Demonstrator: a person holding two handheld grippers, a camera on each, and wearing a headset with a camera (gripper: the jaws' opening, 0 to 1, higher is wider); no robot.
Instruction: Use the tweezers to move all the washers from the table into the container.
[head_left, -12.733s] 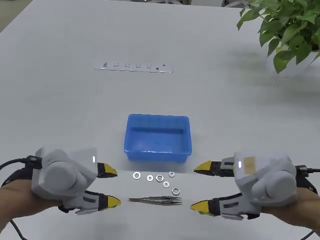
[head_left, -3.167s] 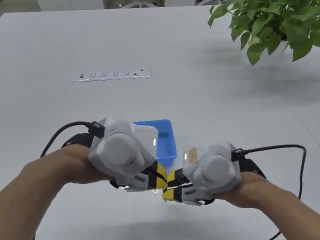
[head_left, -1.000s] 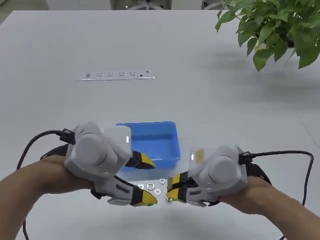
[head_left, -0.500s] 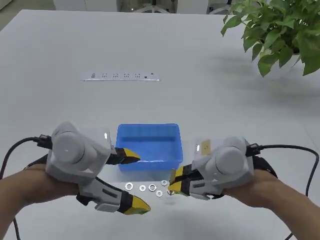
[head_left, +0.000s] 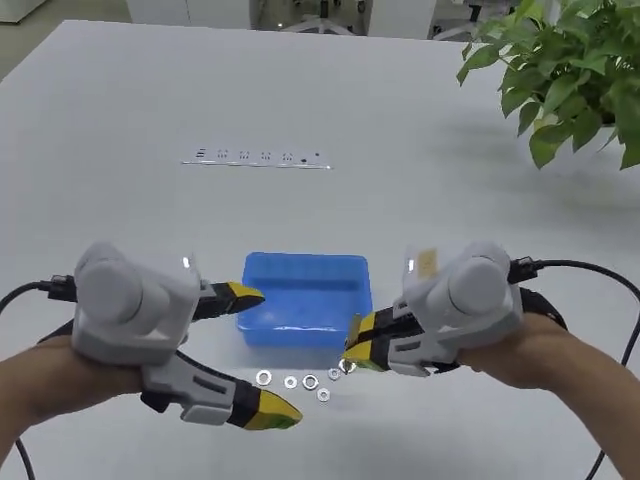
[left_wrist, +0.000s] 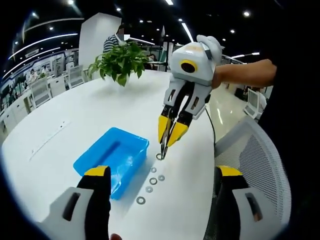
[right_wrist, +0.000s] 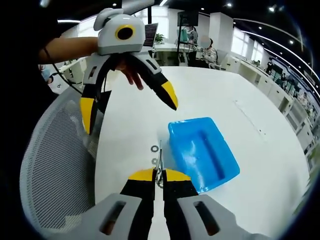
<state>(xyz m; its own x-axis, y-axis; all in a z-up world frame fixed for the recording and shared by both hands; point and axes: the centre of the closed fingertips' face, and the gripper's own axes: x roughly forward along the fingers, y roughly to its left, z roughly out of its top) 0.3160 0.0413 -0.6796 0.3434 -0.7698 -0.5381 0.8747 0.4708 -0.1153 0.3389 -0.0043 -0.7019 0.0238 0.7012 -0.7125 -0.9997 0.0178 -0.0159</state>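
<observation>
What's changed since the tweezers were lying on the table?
The right gripper has picked up the tweezers and is shut on them, tips down at the washers by the container. The left gripper has drawn back, open. The washers are still on the table; none in the container.

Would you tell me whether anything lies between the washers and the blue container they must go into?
Nothing visible does: the washers lie on bare table just beside the container's near wall. The right gripper holds the tweezers by them.
</observation>
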